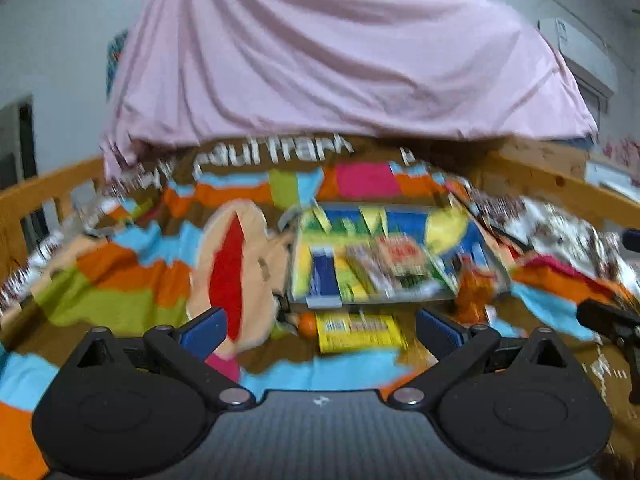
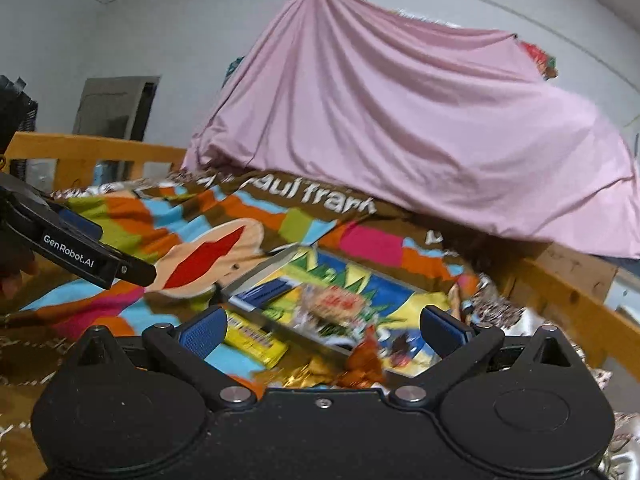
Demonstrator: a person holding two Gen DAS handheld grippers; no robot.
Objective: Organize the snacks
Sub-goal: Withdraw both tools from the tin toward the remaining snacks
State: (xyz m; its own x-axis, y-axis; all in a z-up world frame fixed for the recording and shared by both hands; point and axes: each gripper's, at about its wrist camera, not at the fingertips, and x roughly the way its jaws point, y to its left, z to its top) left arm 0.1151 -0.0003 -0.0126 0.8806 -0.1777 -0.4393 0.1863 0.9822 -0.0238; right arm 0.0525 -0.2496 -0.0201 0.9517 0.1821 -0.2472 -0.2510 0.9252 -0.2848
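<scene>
While both my hand-held grippers, left [image 1: 320,326] and right [image 2: 320,330], gape empty: tray [image 1: 400,300] on bed holds gathered snacks; yellow packet [image 1: 360,330] lies just outside, awaiting collection

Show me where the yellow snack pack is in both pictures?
Left wrist view: the yellow snack pack lies low in the middle, just in front of the tray.
Right wrist view: the pack sits lower left of centre, by the tray's near corner.
Shared landmark: the pink sheet.
</scene>
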